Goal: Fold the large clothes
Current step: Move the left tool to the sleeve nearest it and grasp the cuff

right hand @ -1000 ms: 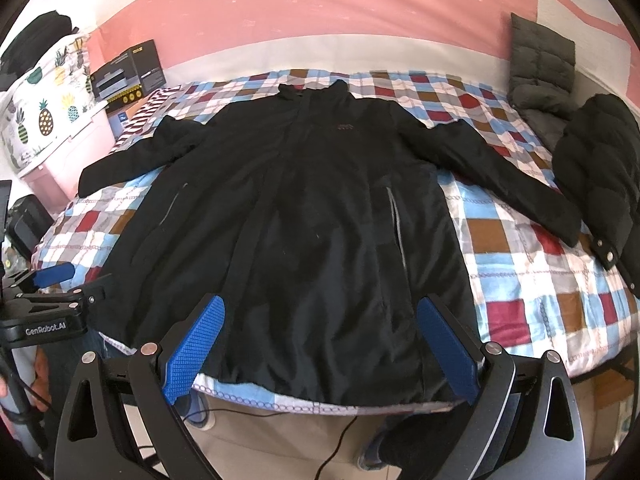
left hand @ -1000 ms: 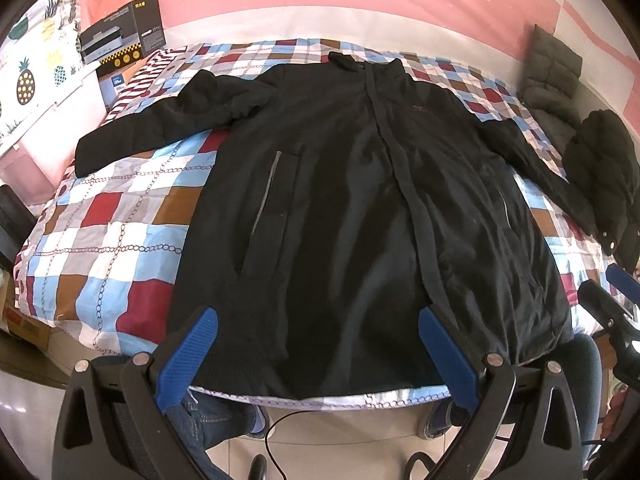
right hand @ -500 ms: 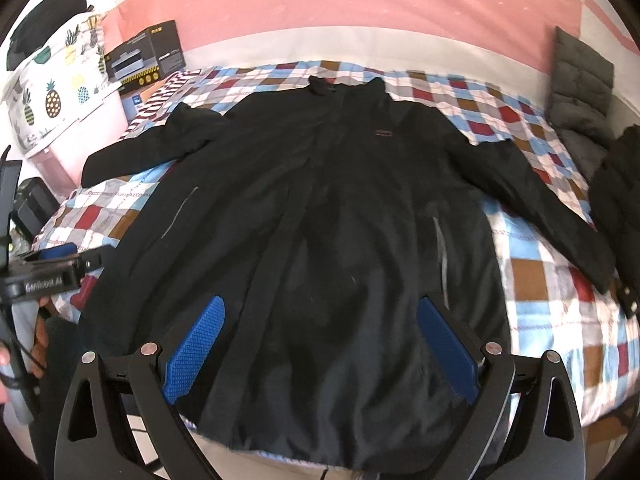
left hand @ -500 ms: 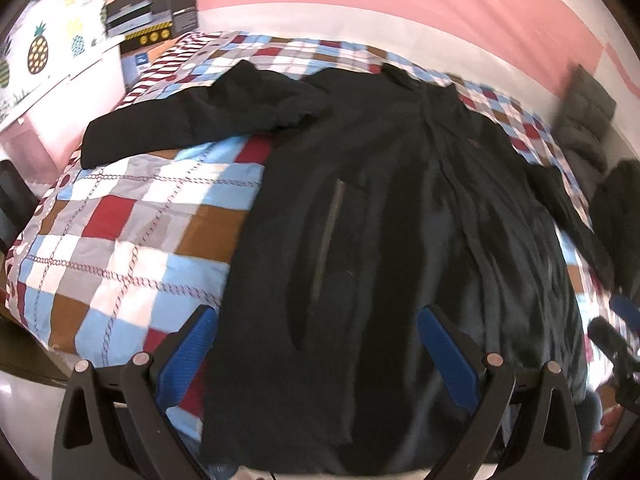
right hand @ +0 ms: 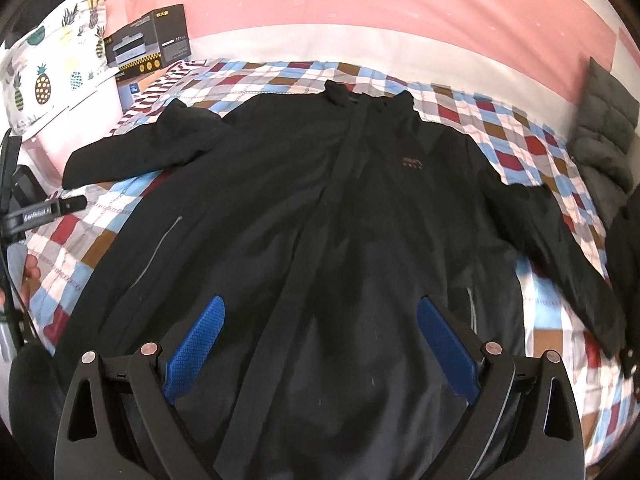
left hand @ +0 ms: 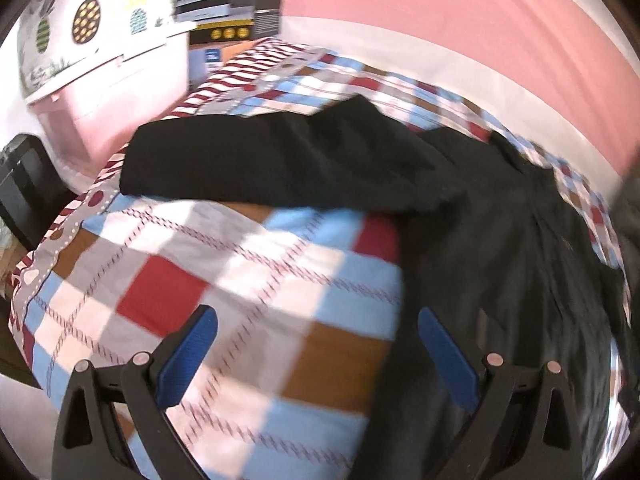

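Box: a black printed box (right hand: 148, 38) stands off the bed's far left corner, beside a pineapple-patterned cloth (right hand: 44, 72).
Left sleeve: the coat's sleeve (left hand: 256, 164) lies stretched flat toward the bed's left edge, unfolded.
Left gripper: the left gripper (left hand: 316, 354) hangs low over the checked bedspread (left hand: 248, 280), pointed toward that sleeve; its blue fingers (left hand: 188, 356) are spread wide with nothing between them. The view is blurred, so its contact with the cloth cannot be told.
Coat: the black coat (right hand: 320, 220) lies face up on the bed, collar at the far side, hem at the near edge, both sleeves out.
Right gripper: the right gripper (right hand: 320, 344) hovers above the coat's lower front, fingers spread apart and empty.
Right sleeve: the other sleeve (right hand: 560, 248) runs out toward the right edge, also flat.
Other clothes: a grey padded garment (right hand: 604, 128) sits at the far right.
Progress: judged from the layout, no fold is made; both sleeves and the body remain to be folded.
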{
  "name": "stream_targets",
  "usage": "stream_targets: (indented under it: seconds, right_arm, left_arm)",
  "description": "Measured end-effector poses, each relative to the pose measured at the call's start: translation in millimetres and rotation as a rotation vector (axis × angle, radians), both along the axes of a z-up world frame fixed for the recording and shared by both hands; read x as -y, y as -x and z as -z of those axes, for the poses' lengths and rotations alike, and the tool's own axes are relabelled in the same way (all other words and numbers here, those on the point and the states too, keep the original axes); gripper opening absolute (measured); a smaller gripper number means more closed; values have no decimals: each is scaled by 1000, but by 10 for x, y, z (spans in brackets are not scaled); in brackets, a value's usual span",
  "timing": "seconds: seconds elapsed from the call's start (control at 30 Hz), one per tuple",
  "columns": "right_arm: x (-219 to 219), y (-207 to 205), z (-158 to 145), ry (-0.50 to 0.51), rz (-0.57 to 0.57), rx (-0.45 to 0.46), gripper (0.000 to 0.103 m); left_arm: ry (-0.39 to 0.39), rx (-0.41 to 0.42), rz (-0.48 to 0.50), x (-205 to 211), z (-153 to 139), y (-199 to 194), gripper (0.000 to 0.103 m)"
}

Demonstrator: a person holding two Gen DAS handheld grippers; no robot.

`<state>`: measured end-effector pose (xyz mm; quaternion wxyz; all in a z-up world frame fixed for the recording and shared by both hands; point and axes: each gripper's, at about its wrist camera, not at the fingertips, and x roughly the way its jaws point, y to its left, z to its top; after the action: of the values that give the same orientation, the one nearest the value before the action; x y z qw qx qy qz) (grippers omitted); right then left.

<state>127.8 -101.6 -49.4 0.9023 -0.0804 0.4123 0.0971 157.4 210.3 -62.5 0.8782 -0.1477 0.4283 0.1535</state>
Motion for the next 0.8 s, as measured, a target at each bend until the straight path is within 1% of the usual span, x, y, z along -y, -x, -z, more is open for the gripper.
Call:
stream_targets:
  seconds: [0.1,0.23,0.3,0.43,0.47,0.53,0.6,0.63,0.67,0.77,0.8]
  right_arm:
    - [-56,-164,18,18,0,6,97]
    - [-120,-332,52,53,-4,18,97]
    - [-146,-436,90,64,-6,17,97]
    - [-165,-619,173,62,0,0,97]
    - [-164,-657,190,61,1,-3,97]
    - [-168,-719,226,62,2,-8,97]
    - [-181,-783,264,68,2,-10,97]
    - [-188,-812,282,70,2,-12,97]
    - [-195,-843,299,70,2,-16,97]
    - [-205,-922,352,62,4,-26,97]
    - [-206,-941,365,59,4,-29,97]
  left_arm:
    - [45,-9,-26,-301,93,-178,102]
    - [63,-13,-104,-686,217,-364,101]
    - [88,-5,-145,-873,290,-431,98]
    - [167,15,-219,-1257,458,-532,92]
    - [169,18,-241,-1328,489,-552,92]
    - [145,10,-294,-1448,533,-594,90]
    - [186,29,-297,-1570,588,-648,89]
    - [195,26,-310,-1626,621,-683,87]
    - [187,21,-326,-1668,642,-715,85]
    - [156,20,-352,-1761,701,-789,75]
    - [142,22,-357,-1776,708,-813,65]
